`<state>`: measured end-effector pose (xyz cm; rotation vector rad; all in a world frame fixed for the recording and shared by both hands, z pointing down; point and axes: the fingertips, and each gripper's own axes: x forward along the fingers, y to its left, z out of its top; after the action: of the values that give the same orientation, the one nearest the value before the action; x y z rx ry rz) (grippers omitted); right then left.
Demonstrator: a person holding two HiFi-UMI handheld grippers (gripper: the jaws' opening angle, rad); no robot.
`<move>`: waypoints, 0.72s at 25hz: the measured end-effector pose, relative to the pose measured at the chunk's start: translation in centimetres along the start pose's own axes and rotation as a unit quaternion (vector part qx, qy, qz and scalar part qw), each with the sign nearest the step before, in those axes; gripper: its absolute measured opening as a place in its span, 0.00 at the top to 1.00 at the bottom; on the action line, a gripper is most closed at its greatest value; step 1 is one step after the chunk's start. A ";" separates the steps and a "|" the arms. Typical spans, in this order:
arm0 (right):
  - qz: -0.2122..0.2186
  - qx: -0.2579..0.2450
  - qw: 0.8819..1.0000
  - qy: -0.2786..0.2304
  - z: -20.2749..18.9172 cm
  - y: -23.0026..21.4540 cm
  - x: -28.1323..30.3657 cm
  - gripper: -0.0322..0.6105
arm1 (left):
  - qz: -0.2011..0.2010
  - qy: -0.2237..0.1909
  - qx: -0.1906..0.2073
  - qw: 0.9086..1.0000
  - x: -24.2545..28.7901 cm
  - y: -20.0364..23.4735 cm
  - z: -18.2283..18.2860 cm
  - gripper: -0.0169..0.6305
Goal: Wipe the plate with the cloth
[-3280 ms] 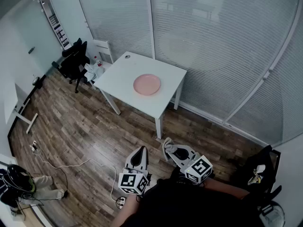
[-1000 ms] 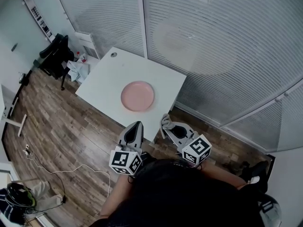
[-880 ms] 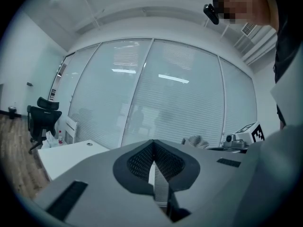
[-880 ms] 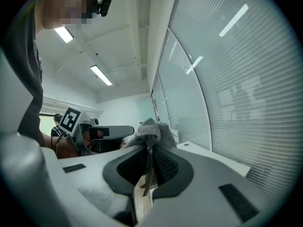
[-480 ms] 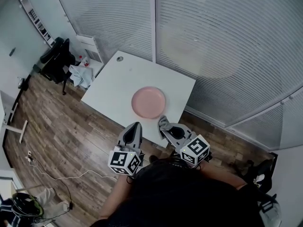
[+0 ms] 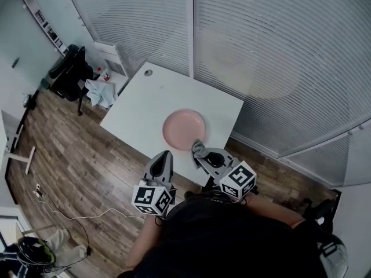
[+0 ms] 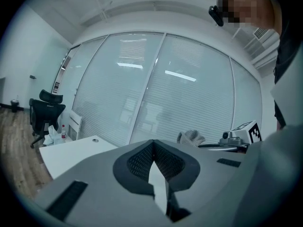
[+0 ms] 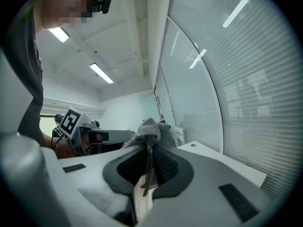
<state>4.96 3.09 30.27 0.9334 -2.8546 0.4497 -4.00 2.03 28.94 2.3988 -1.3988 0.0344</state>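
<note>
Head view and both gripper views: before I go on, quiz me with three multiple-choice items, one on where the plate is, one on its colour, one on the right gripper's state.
1. Where does the plate lie?
A. on the floor
B. on the white table, near the edge closest to the person
C. on a chair

2. What colour is the plate?
A. pink
B. blue
C. green

3. What state is the right gripper in?
A. open and empty
B. shut on a bottle
C. shut on a grey cloth

Answers:
1 B: the head view shows it on the tabletop, just ahead of the two grippers.
2 A: it shows pale pink against the white top.
3 C: the right gripper view shows the cloth pinched between the closed jaws and bunched up above them.
</note>
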 end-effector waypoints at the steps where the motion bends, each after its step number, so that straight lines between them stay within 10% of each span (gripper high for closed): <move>1: 0.003 -0.003 1.000 0.000 0.2 -0.5 0.1 0.89 | 0.003 0.000 0.000 1.000 0.4 0.1 0.1 0.95; 18: 0.056 -0.007 0.998 0.017 1.8 -11.2 2.8 0.89 | 0.065 0.001 -0.020 0.998 9.6 1.0 -0.1 0.95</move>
<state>9.29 -7.65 31.82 0.7593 -2.8857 0.4522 0.01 -6.41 31.29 2.2731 -1.5378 0.0419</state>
